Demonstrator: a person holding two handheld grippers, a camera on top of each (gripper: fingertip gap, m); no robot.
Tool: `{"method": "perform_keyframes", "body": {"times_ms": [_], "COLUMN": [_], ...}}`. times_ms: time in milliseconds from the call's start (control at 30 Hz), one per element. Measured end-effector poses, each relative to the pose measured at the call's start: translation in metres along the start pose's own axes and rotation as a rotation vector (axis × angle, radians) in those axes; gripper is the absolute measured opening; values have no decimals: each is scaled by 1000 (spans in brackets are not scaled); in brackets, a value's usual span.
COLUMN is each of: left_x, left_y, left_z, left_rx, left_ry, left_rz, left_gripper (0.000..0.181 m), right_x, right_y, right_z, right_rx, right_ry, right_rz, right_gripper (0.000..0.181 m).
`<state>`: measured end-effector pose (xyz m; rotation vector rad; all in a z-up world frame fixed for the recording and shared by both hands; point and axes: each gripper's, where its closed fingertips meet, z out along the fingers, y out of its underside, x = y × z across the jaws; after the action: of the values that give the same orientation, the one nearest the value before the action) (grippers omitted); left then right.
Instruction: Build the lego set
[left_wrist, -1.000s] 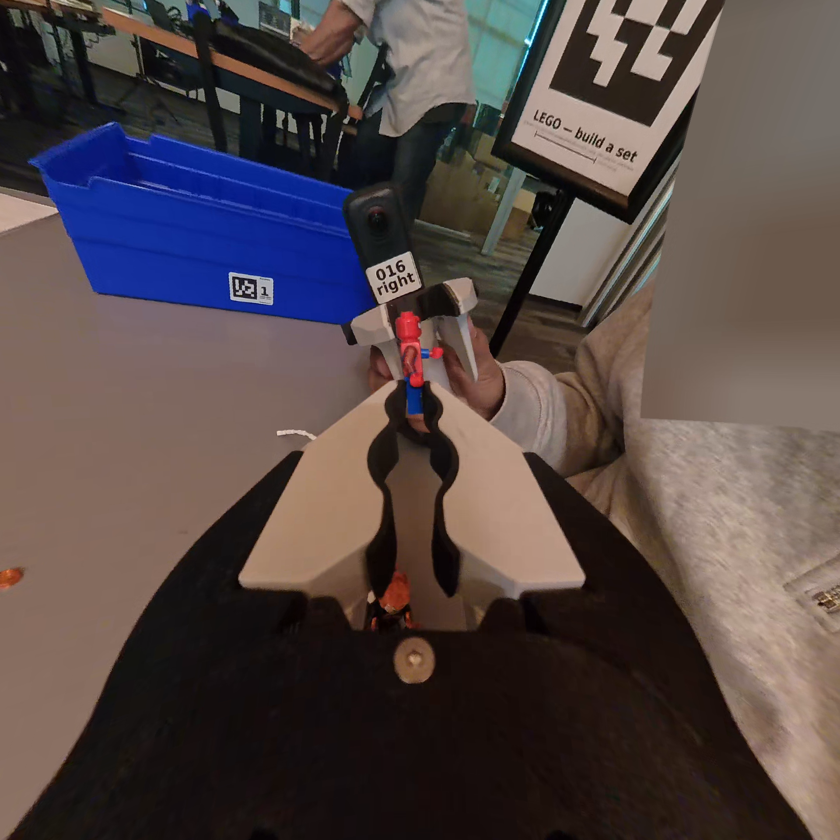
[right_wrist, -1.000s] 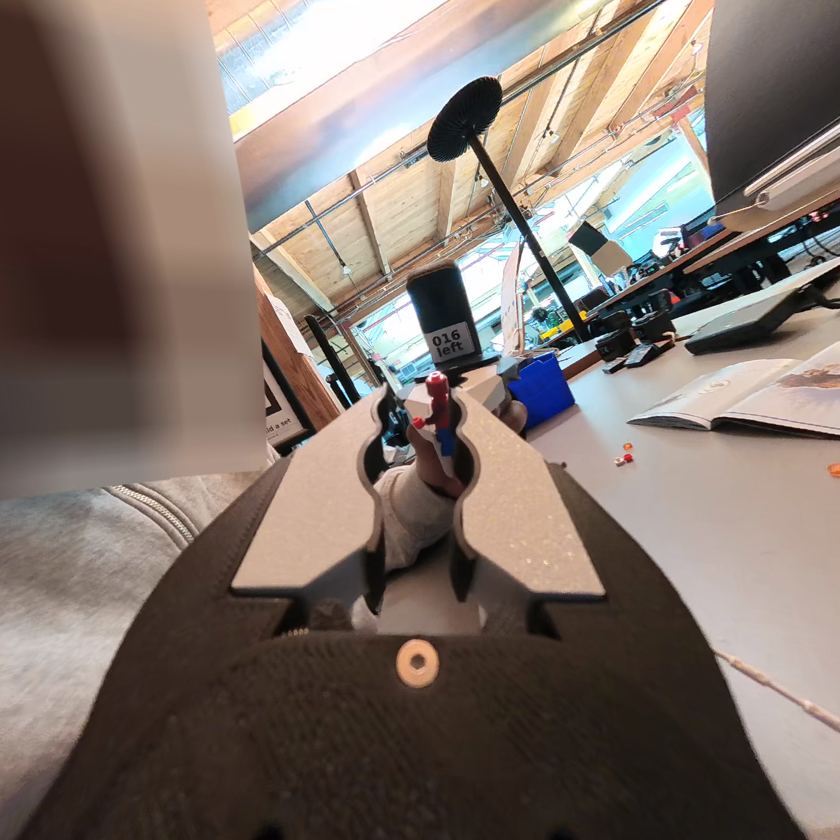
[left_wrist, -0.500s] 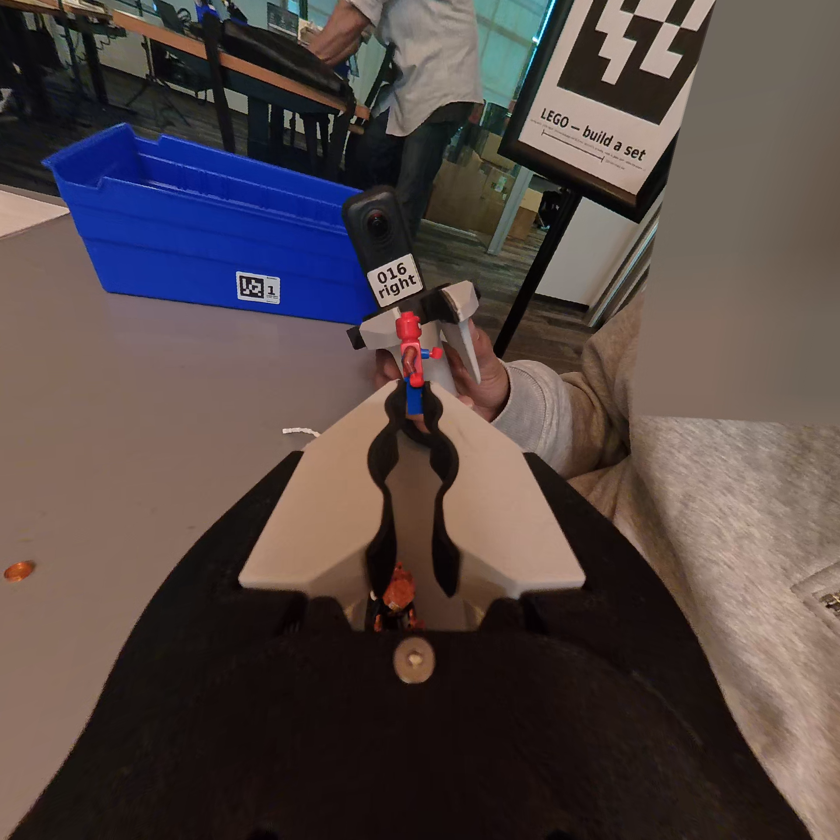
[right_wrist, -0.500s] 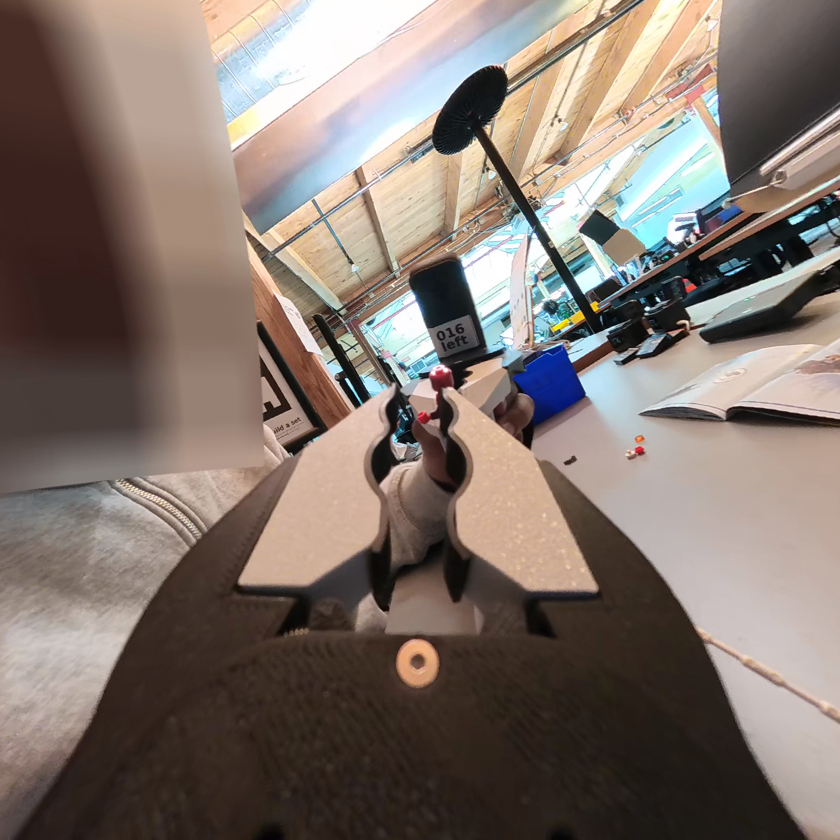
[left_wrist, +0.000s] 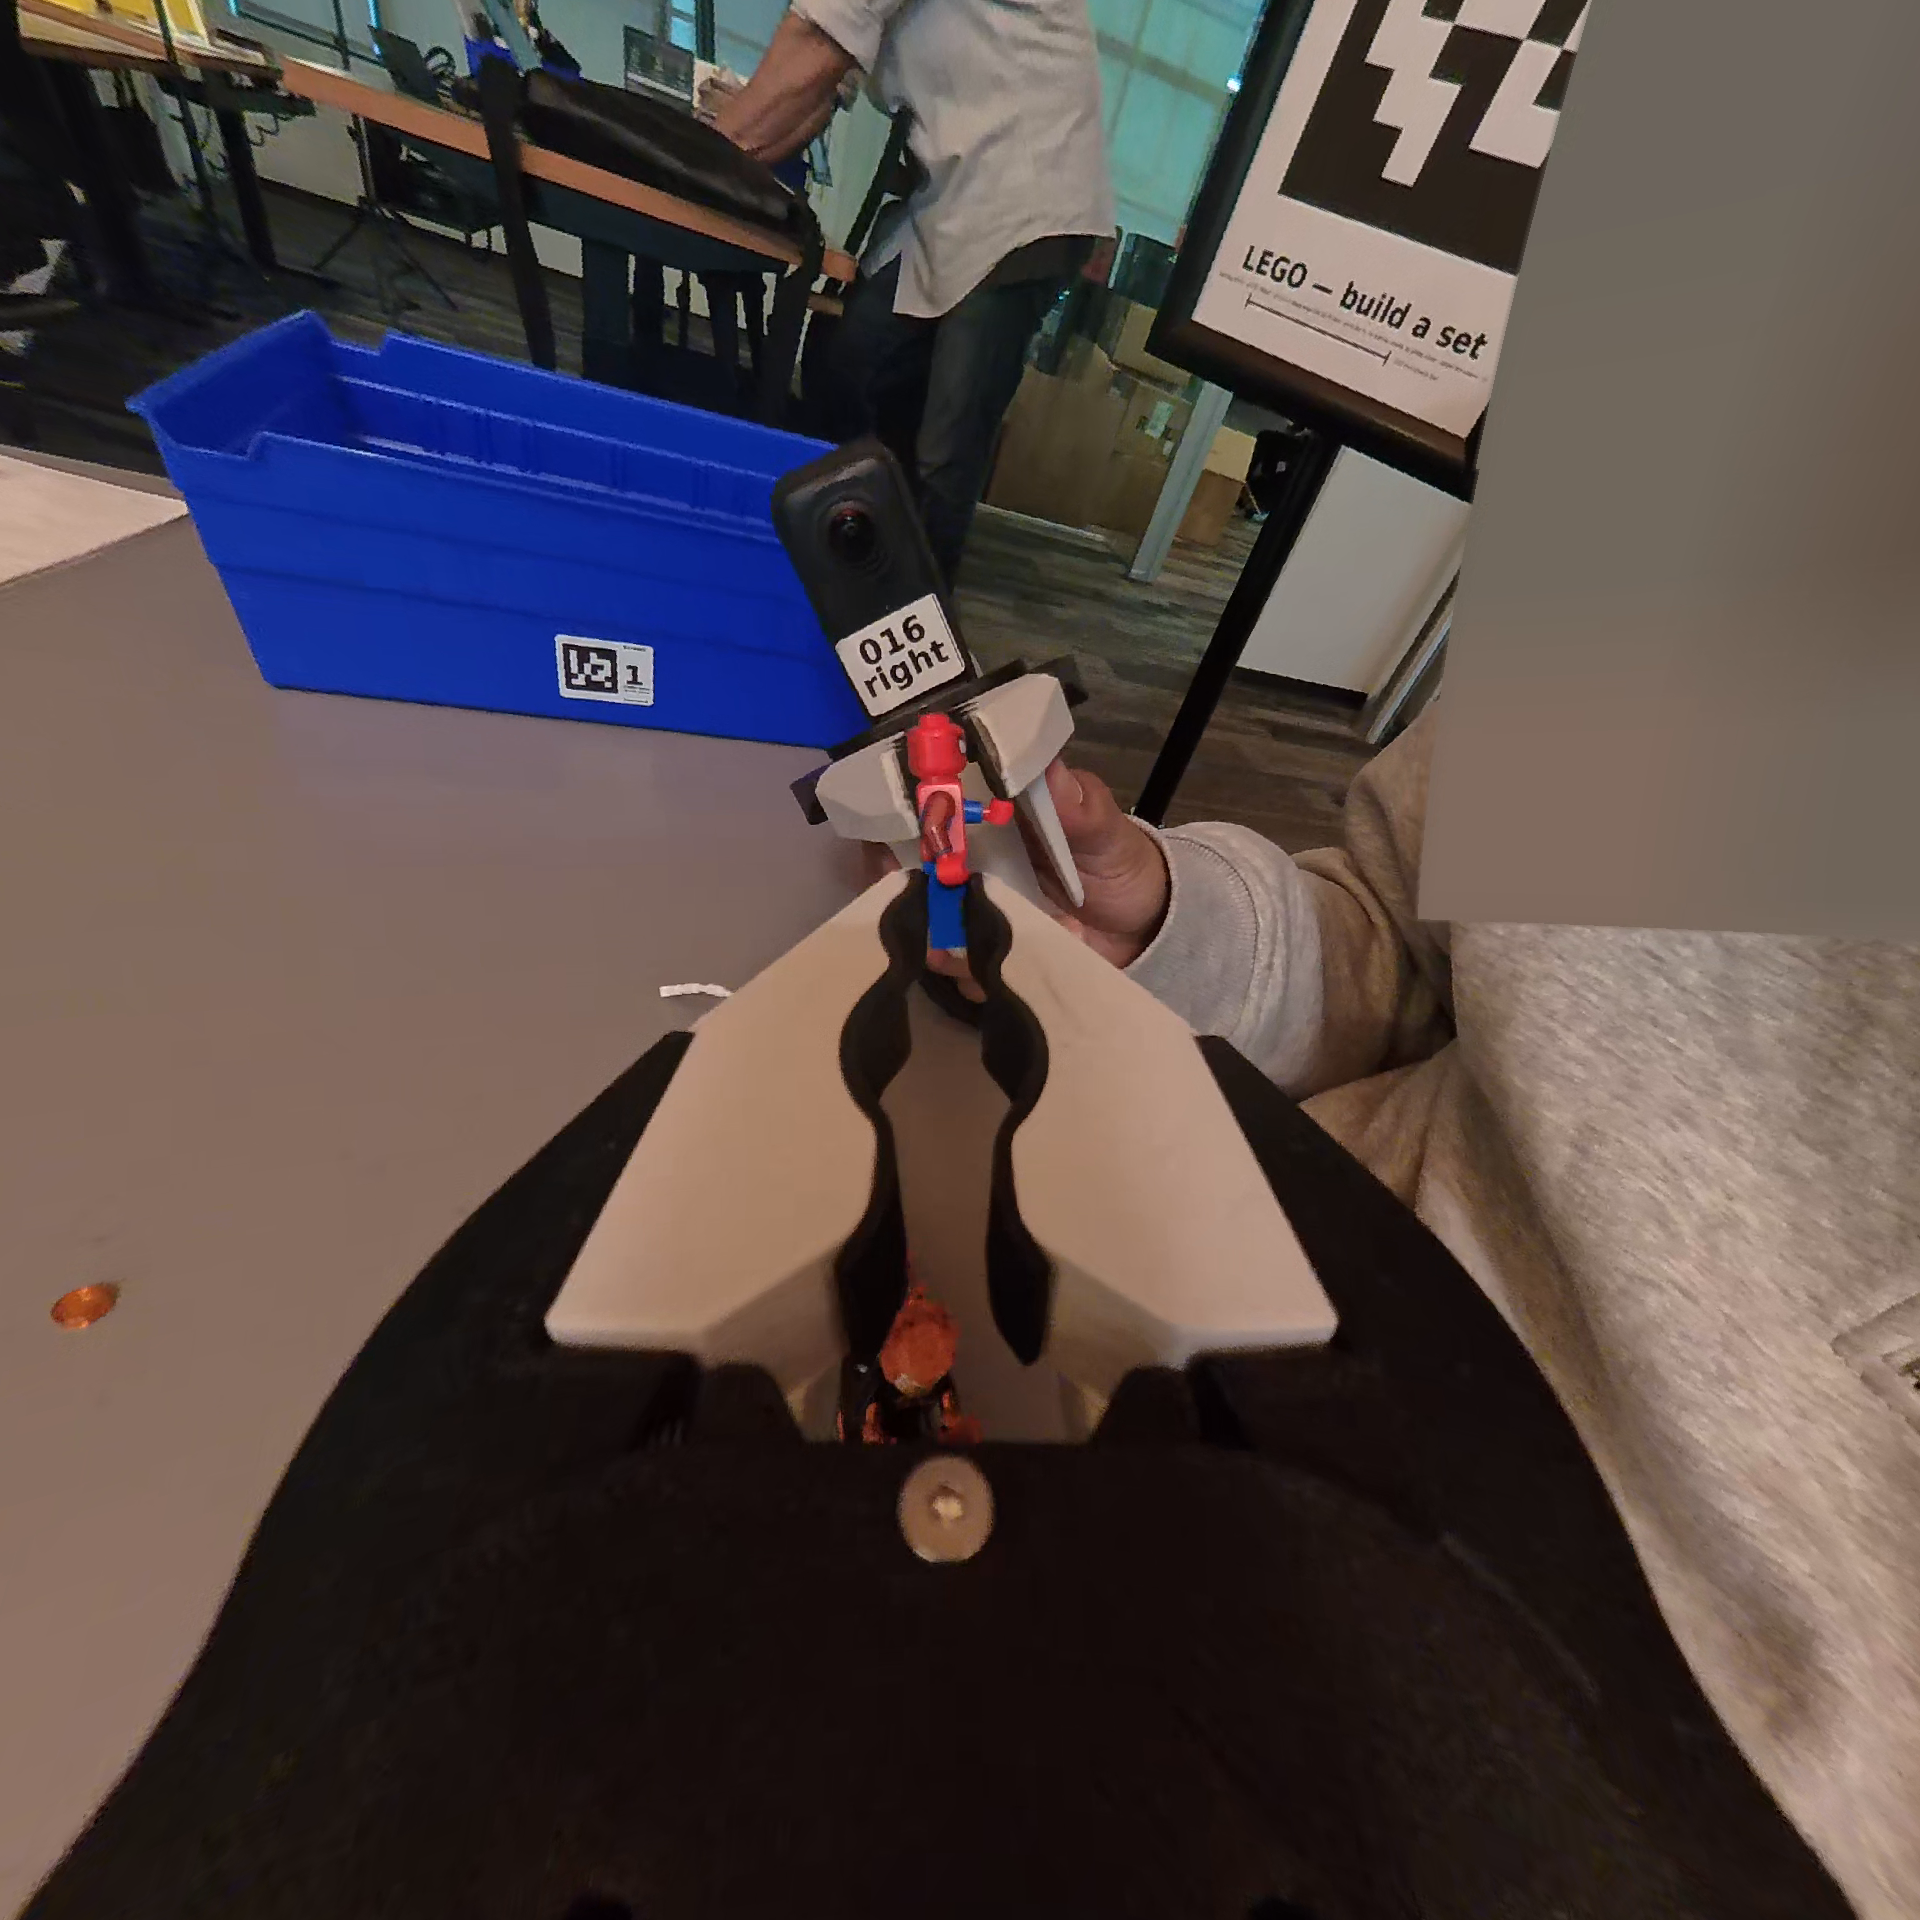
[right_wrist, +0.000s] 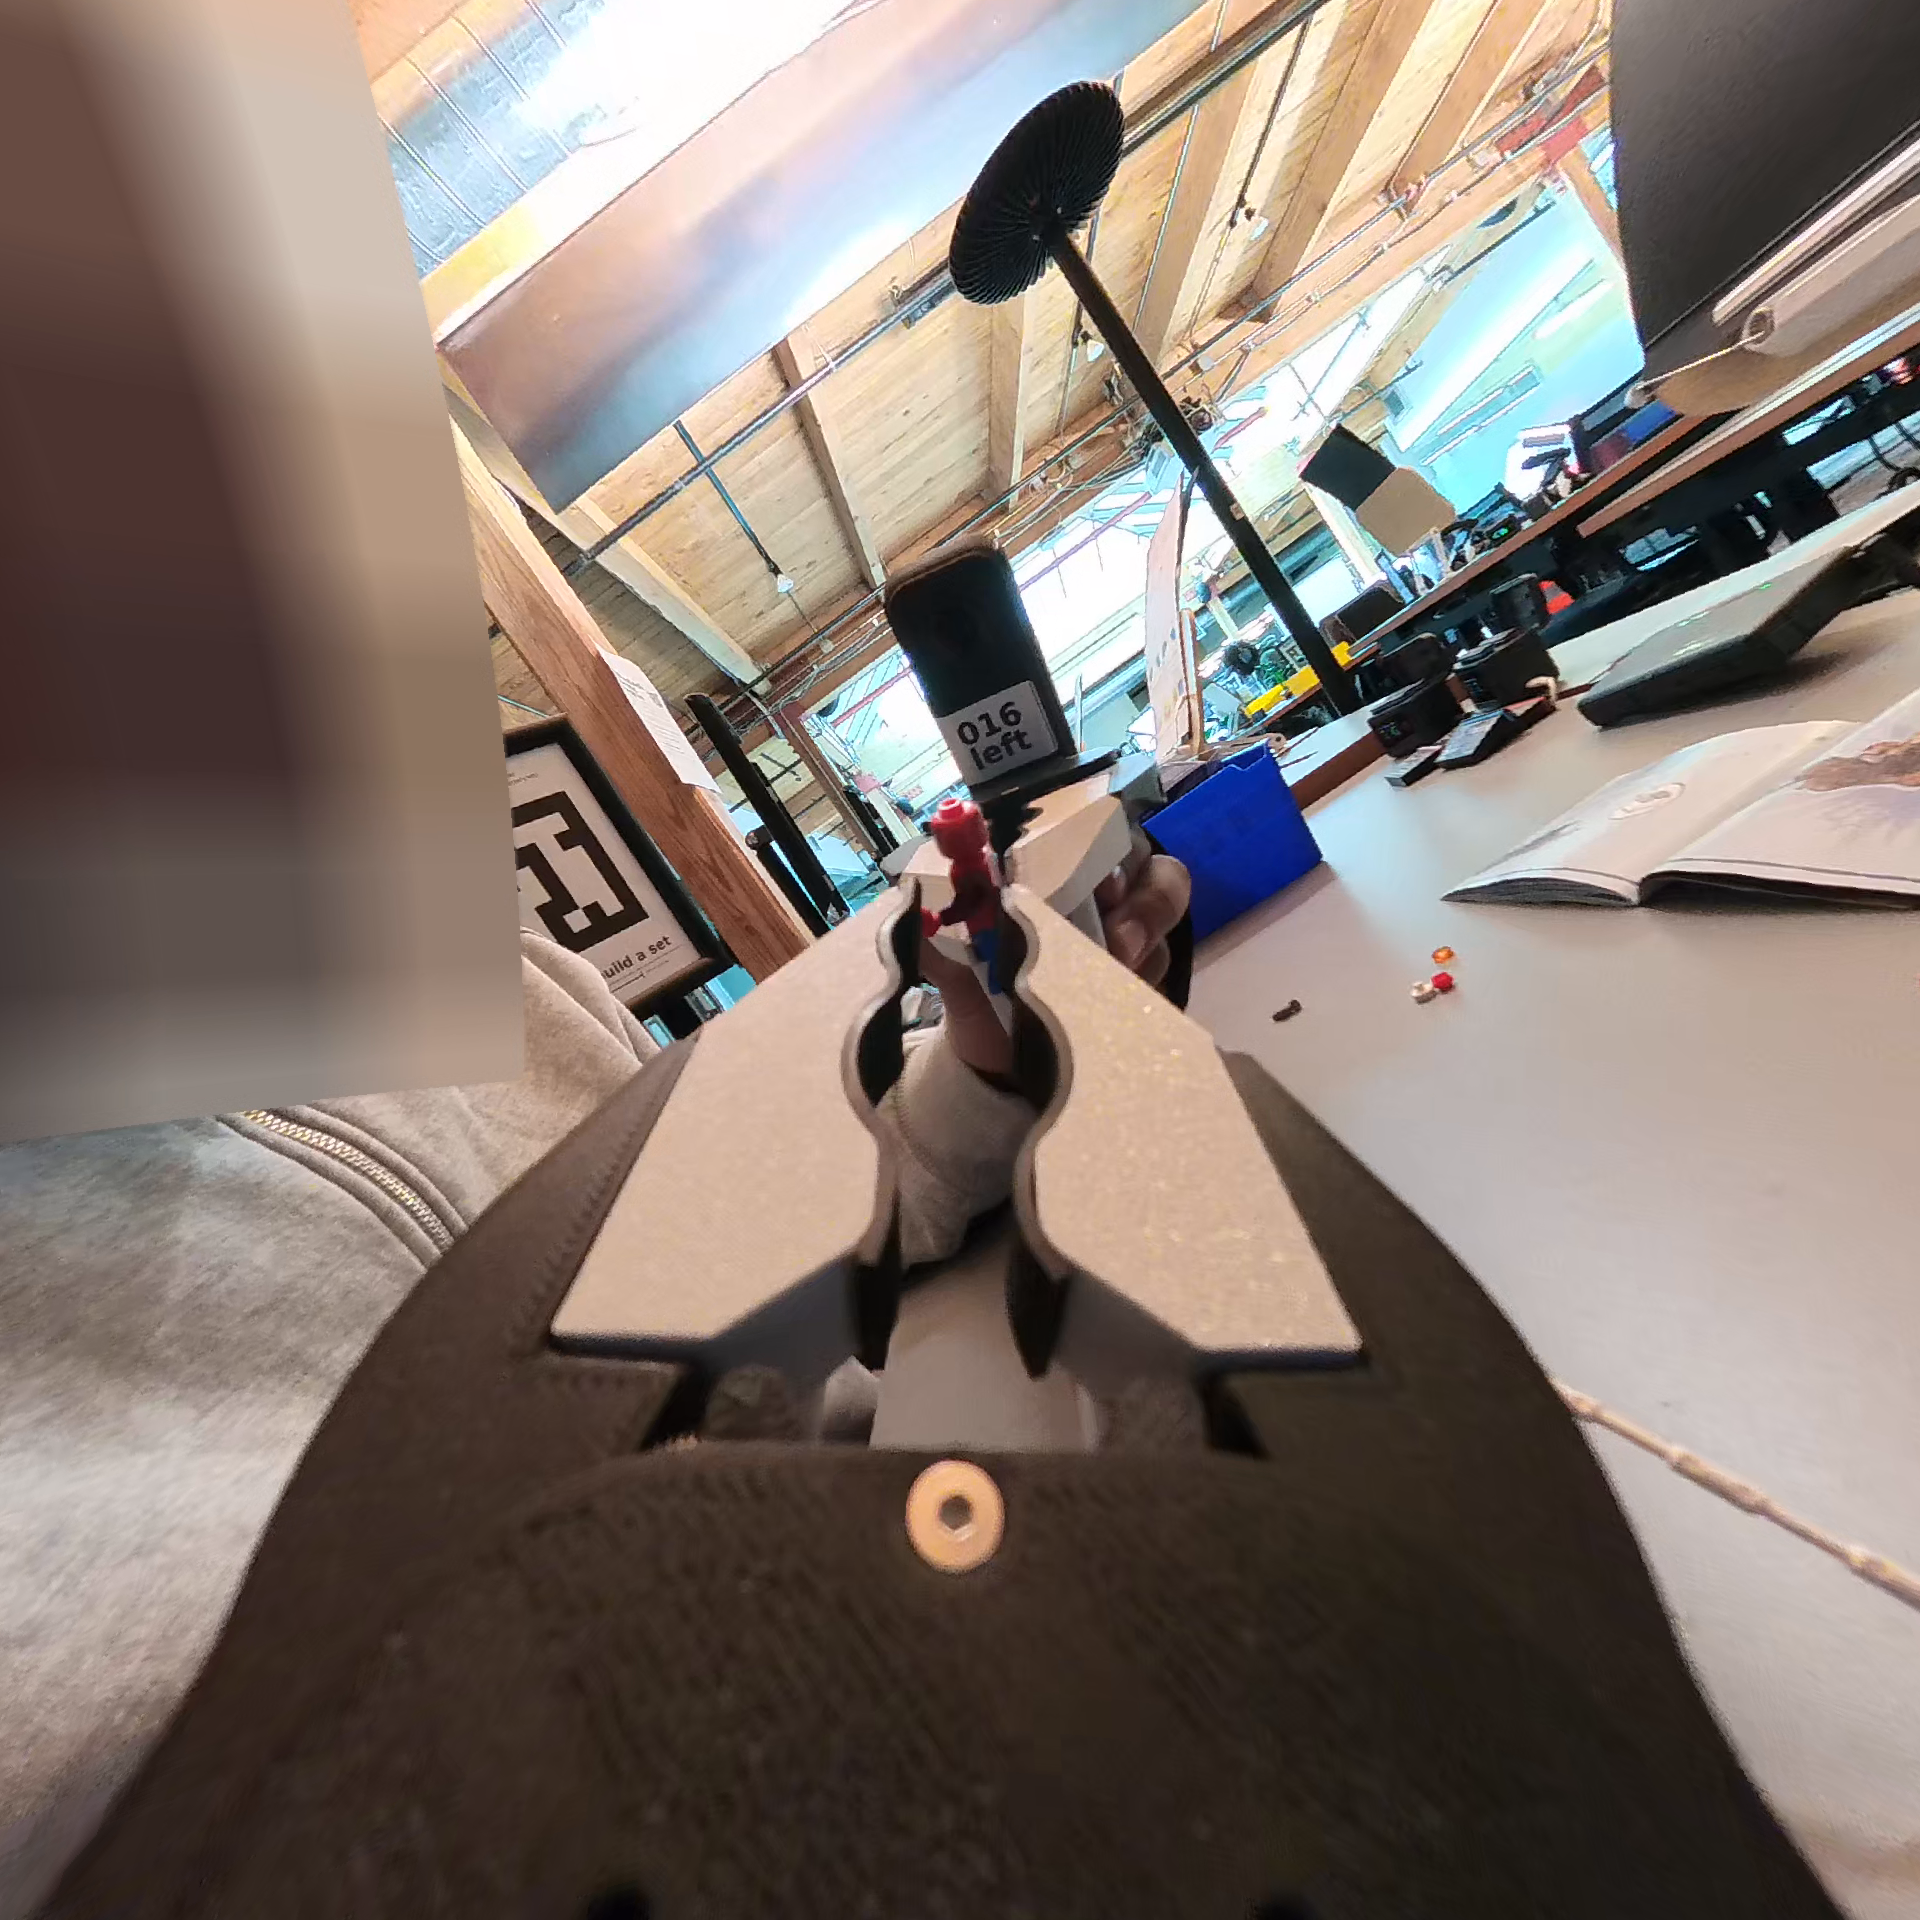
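Observation:
A small minifigure with a red head and torso and blue legs (left_wrist: 940, 821) is held in the air between both grippers, above the grey table (left_wrist: 364, 935). My left gripper (left_wrist: 943, 914) is shut on its blue legs. My right gripper (right_wrist: 964, 920) faces the left one and is closed against the torso (right_wrist: 975, 896), with the red head standing above its tips. In the left wrist view the right gripper (left_wrist: 940, 790) shows just beyond the figure. In the right wrist view the left gripper (right_wrist: 1039, 847) shows behind it. One red arm sticks out sideways.
A blue bin (left_wrist: 499, 582) stands at the table's far side. A copper disc (left_wrist: 83, 1304) lies at the left and an orange piece (left_wrist: 914, 1351) under my left gripper. An open booklet (right_wrist: 1714, 831), small loose pieces (right_wrist: 1439, 971) and a string (right_wrist: 1714, 1496) lie to the right. Only a small space, under 4 cm, lies between the two pairs of fingers.
Both grippers have stayed together on the figure with only small shifts. In the right wrist view the figure now shows more fully between the tips than half a second ago.

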<state>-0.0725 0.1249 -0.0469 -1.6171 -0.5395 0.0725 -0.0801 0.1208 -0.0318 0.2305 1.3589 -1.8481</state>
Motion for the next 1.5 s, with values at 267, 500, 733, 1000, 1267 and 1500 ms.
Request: {"method": "perform_keyframes", "body": {"times_ms": [267,500,733,1000,1267,1500], "left_x": [1,1,3,16,16,13], "left_y": [1,0,-1,2,5,8], "left_z": [0,-2,-4,-10,-12,-13], "left_rx": [-9,11,29,16,-4,-16], "left_ry": [8,21,53,240,249,245], "left_rz": [-5,-28,-64,-228,-244,-259], "left_gripper": [4,3,4,4,4,4], "right_x": [0,5,2,-4,0,4], "right_y": [2,8,10,19,21,22], "right_z": [-2,0,2,6,7,7], "right_rx": [-8,-53,-74,-147,-185,-206], "right_ry": [-20,8,30,48,144,207], "right_rz": [37,25,-50,-201,-367,-460], "right_gripper": [10,2,2,0,0,1]}}
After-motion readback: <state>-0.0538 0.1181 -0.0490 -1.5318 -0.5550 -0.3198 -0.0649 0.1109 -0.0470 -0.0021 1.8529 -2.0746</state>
